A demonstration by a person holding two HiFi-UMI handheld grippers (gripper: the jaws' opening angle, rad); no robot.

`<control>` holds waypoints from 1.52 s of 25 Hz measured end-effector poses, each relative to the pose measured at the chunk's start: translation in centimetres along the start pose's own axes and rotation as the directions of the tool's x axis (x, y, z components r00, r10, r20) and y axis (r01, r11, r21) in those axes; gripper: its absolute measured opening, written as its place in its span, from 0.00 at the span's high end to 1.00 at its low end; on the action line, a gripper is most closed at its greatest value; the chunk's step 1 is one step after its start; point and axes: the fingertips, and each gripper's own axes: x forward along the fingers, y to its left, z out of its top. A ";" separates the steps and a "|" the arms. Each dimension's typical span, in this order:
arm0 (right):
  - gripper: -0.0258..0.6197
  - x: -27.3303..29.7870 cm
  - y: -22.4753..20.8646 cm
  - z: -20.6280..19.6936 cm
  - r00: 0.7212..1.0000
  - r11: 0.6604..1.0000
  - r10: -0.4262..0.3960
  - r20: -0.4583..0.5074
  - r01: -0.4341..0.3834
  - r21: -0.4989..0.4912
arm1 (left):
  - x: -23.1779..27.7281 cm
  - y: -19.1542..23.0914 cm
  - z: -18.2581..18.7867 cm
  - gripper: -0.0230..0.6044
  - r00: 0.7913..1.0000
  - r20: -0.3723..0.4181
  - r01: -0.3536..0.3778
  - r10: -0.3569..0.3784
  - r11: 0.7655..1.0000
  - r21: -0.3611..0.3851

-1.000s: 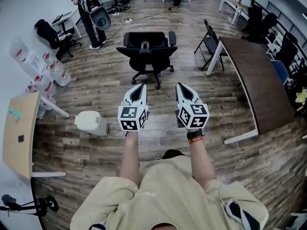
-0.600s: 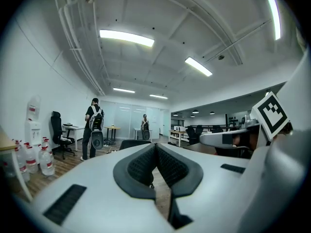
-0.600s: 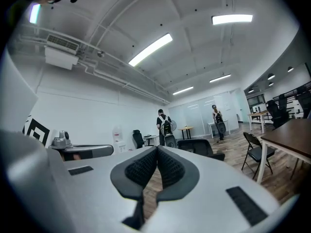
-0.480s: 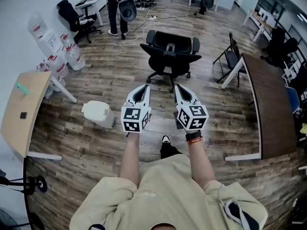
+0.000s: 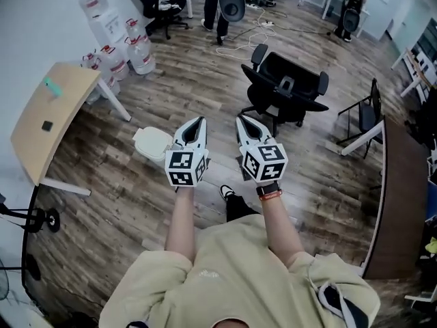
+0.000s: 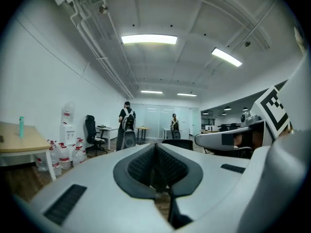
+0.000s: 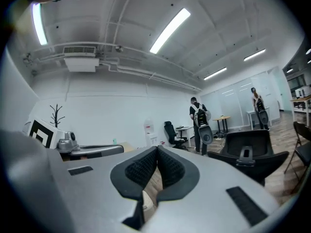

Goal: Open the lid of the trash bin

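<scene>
A small white trash bin (image 5: 154,143) with its lid down stands on the wooden floor, just left of my left gripper (image 5: 196,123) in the head view. Both grippers are held side by side in the air, well above the floor and apart from the bin. The left gripper (image 6: 155,147) has its jaws pressed together with nothing between them. The right gripper (image 5: 246,122) is likewise shut and empty, seen also in its own view (image 7: 157,152). A pale edge of the bin (image 7: 147,201) shows low between the right jaws.
A black office chair (image 5: 287,87) stands ahead to the right. A light wooden table (image 5: 48,118) is at the left, water jugs (image 5: 133,46) behind it. A dark long table (image 5: 399,197) runs along the right. A person (image 5: 225,2) with a backpack stands far off.
The head view has swung left and forward: the bin, once far left of the grippers, now lies right beside the left gripper. Both grippers stay shut and side by side.
</scene>
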 end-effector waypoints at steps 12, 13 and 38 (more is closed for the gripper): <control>0.94 18.7 2.6 -1.0 0.937 0.942 0.335 -0.100 -0.334 0.026 | 4.2 14.4 -0.3 0.92 0.938 -0.032 -0.347 0.346 0.938 -0.019; 0.94 20.1 3.1 -1.1 0.925 0.931 0.365 -0.111 -0.364 0.024 | 4.4 15.5 -0.5 0.92 0.926 -0.034 -0.376 0.375 0.926 -0.025; 0.94 36.4 15.3 -17.1 0.605 0.740 0.647 -0.464 -0.645 0.191 | -0.7 32.8 -12.0 0.92 0.691 -0.233 -0.722 0.684 0.666 -0.186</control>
